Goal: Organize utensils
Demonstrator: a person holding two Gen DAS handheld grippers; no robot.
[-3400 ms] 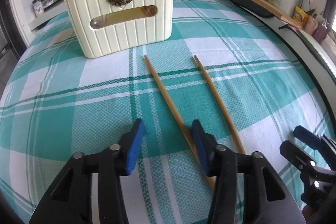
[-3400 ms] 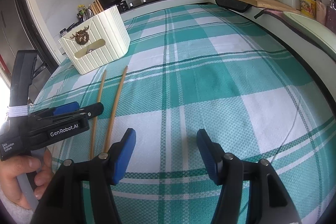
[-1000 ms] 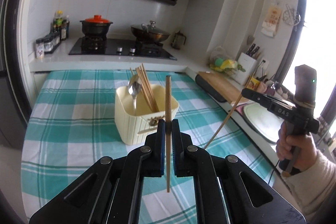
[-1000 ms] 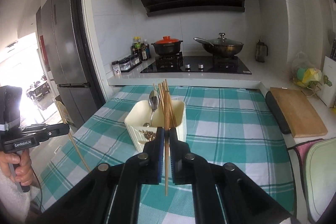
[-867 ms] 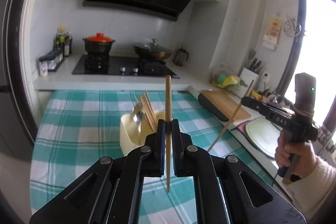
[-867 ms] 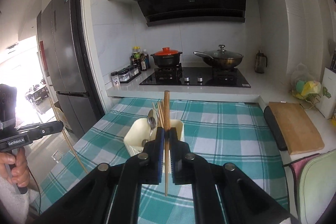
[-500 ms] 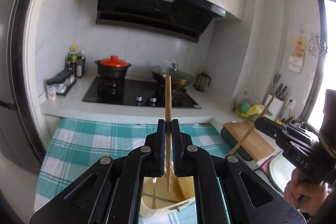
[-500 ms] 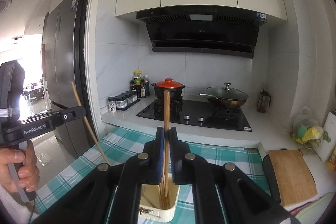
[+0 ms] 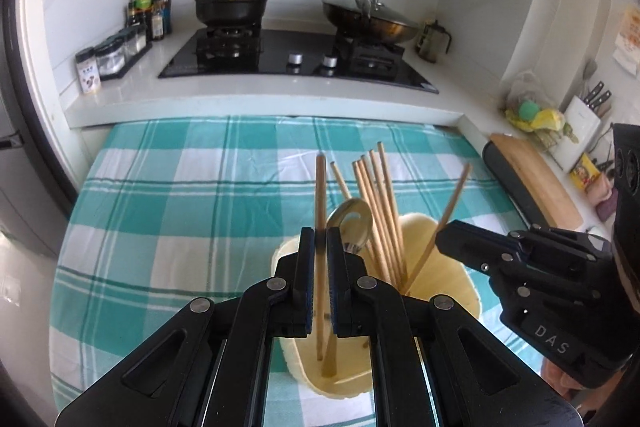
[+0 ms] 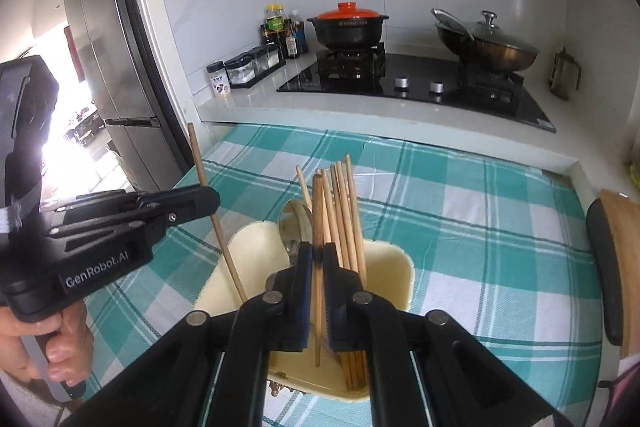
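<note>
Left gripper [image 9: 320,247] and right gripper [image 10: 318,259] both angled down, jaws clamped, a chopstick pinched upright between each pair.

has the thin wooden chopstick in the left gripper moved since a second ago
Yes. The thin wooden chopstick, clamped in the left gripper, has come down: its lower end is now inside the cream utensil holder, no longer above it.

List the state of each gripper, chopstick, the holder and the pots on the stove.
left gripper: shut on a chopstick
left chopstick: upright, lower end inside the holder
right gripper: shut on a chopstick
right chopstick: upright, lower end inside the holder
cream holder: upright, holding chopsticks and a spoon
black pot: red lid on
wok: glass lid on
</note>
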